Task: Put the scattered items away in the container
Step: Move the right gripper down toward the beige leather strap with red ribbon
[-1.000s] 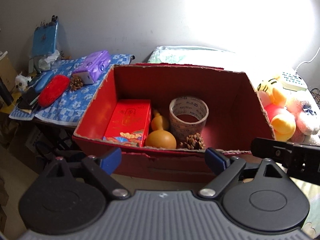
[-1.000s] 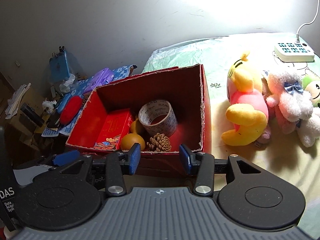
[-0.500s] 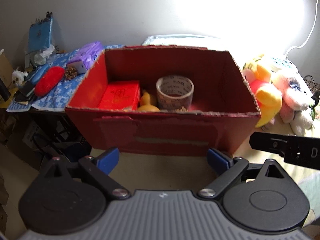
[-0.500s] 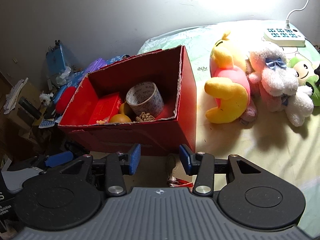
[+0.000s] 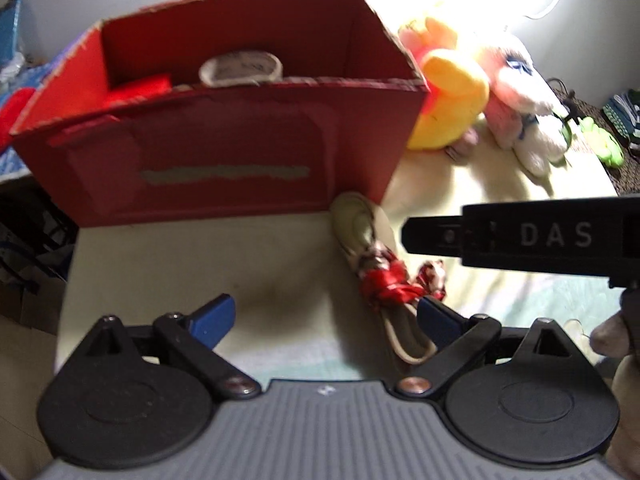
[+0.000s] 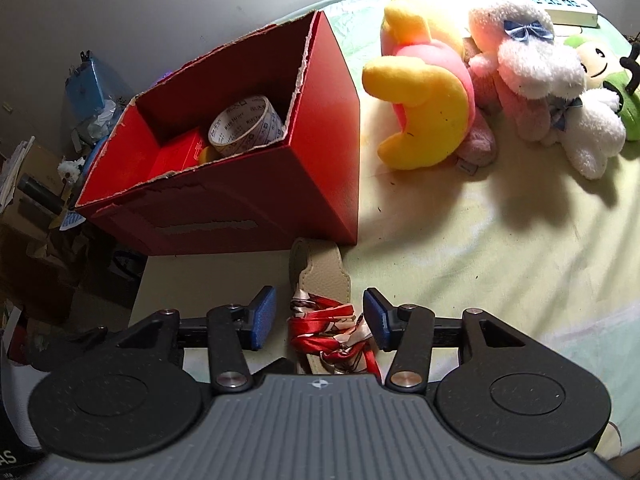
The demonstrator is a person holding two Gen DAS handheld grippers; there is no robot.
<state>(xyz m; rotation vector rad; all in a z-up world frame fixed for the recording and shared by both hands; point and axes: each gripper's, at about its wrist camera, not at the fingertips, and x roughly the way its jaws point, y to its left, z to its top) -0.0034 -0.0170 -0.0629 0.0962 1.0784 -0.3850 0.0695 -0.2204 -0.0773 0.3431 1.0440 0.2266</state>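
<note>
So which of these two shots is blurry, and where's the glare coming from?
Left wrist view: motion-blurred throughout, so the red box and tape roll look soft, and strong glare washes out the top right behind the plush toys. Right wrist view: sharp, glare only at the top right corner, toys casting clear shadows on the sheet; fisheye bending in both.

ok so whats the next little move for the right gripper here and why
Probably ease the right gripper down a touch and close on the beige strap at its red scarf knot. Its jaws stand open with the knot between them but not pinched. The strap lies on the bed in front of the red box, not yet in it, and the left gripper is open beside it.
</note>
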